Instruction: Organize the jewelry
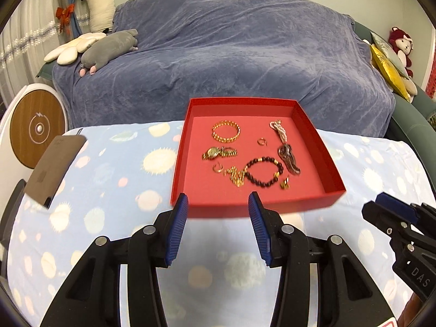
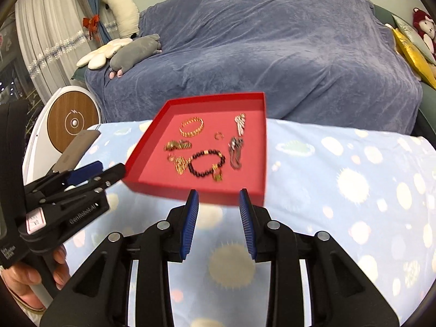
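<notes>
A shallow square red cardboard tray (image 1: 308, 125) sits on a pale blue patterned cloth (image 1: 109, 169), holding a gold link bracelet (image 1: 226, 130), gold watch (image 1: 218, 152), dark beaded bracelet (image 1: 263, 171) and small rings. The left gripper (image 1: 218, 229) and right gripper (image 2: 219, 223), 2 blue-padded claws, hover just before it, jaws apart and empty. The pieces look light, limp and slippery, so pinching a band's side seems safest.

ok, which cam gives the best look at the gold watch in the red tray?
Left wrist. The gold watch lies nearly centred there, dial and band distinguishable, inside the red tray. In the right wrist view the watch is motion-blurred into a gold smear, with no dial readable.
</notes>
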Available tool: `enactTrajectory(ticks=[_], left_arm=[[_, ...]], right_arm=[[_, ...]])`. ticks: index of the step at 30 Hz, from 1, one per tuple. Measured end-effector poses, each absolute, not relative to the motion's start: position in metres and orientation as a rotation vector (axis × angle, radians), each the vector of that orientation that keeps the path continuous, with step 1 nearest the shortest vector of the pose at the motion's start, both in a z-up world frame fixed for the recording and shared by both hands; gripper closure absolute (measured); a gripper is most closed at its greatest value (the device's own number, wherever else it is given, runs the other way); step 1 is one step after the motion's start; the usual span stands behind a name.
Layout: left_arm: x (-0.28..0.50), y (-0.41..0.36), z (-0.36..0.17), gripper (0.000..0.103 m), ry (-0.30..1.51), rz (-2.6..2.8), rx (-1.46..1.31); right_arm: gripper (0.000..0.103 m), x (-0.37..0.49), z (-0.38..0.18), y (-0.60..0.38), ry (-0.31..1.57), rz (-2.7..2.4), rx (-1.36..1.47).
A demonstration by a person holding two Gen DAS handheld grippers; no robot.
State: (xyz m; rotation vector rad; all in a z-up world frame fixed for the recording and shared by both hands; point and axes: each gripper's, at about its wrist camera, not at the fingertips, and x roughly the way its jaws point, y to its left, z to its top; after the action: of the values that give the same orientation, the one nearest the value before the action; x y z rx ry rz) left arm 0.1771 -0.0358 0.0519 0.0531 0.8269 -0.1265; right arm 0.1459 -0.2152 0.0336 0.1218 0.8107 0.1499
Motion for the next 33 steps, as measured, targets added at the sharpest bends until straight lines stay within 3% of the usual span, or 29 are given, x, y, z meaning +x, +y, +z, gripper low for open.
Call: enactTrajectory(ticks=[15, 18, 31, 33], left_arm=[[0.152, -0.022, 0.015, 0.059, 0.858, -0.047, 0.079], [0.153, -0.024, 0.006, 0.051, 0.865, -0.046, 0.096], [0.151, -0.039, -0.002, 0.051, 0.868, -0.071, 0.101], [0.149, -0.043, -0.001, 0.047, 0.862, -0.079, 0.102]], right_arm=[[0.073, 0.128, 0.007, -0.219, 0.814, 0.123, 0.128], [0.070, 0.135, -0.001, -0.219, 0.822, 0.111, 0.130], [0.067, 0.135, -0.008, -0.197, 0.819, 0.141, 0.078], [0.064, 0.133, -0.009, -0.194, 0.819, 0.143, 0.073]])
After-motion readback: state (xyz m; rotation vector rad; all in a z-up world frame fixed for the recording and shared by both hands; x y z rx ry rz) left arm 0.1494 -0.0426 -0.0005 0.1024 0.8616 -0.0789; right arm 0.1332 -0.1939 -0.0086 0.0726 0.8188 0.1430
